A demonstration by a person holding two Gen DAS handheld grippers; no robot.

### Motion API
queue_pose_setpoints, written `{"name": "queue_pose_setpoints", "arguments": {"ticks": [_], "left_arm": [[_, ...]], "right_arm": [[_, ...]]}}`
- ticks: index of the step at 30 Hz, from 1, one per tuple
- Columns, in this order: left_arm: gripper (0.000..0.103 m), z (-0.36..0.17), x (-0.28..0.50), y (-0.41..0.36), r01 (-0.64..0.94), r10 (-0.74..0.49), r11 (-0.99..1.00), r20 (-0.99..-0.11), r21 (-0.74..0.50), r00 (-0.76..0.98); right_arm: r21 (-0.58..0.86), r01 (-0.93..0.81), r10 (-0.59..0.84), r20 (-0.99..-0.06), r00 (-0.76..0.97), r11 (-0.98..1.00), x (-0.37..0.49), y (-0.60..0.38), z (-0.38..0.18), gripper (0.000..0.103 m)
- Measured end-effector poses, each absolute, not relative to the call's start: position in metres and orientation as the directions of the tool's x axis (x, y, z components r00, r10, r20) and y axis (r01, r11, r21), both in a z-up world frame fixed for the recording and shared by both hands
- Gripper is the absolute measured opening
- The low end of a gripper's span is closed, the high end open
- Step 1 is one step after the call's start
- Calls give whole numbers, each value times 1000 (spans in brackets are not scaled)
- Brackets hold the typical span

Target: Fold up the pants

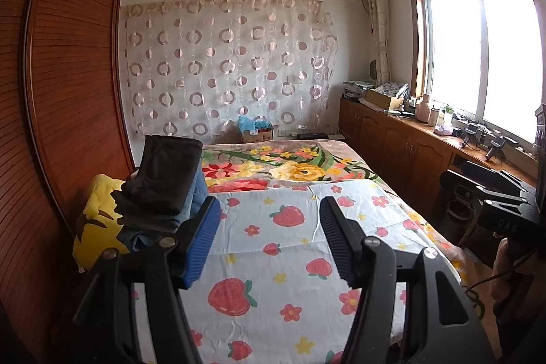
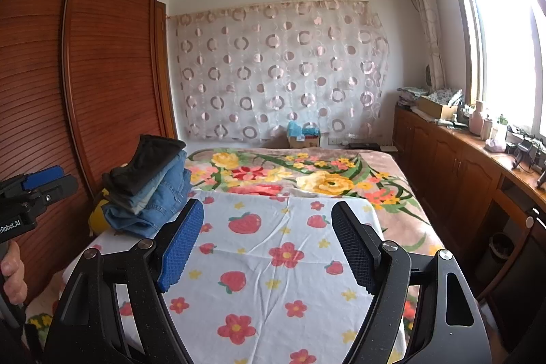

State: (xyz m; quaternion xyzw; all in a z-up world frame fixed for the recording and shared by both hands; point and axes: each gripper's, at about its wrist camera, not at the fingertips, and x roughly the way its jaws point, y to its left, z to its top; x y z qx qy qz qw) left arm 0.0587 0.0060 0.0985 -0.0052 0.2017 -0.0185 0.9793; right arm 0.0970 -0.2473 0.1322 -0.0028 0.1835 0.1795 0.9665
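Observation:
A stack of folded pants (image 1: 160,190), black ones on top of blue jeans, sits at the left edge of the bed on a yellow cushion (image 1: 97,220); it also shows in the right wrist view (image 2: 150,186). My left gripper (image 1: 269,210) is open and empty above the strawberry-print sheet (image 1: 283,261), just right of the stack. My right gripper (image 2: 268,214) is open and empty over the same sheet (image 2: 273,261). The left gripper also shows at the left edge of the right wrist view (image 2: 37,183). The right gripper shows at the right edge of the left wrist view (image 1: 491,197).
A floral blanket (image 2: 307,173) covers the far half of the bed. A wooden wardrobe (image 2: 85,74) stands close on the left. A low cabinet (image 2: 460,159) with clutter runs under the window on the right. A cardboard box (image 2: 303,135) sits beyond the bed.

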Motion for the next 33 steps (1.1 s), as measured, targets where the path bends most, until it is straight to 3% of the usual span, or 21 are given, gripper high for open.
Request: {"name": "queue_pose_setpoints", "arguments": {"ticks": [33], "left_arm": [[60, 97, 59, 7, 35, -40, 999, -395, -19, 918]], "right_arm": [[56, -345, 341, -358, 869, 937, 97, -247, 134, 79]]}}
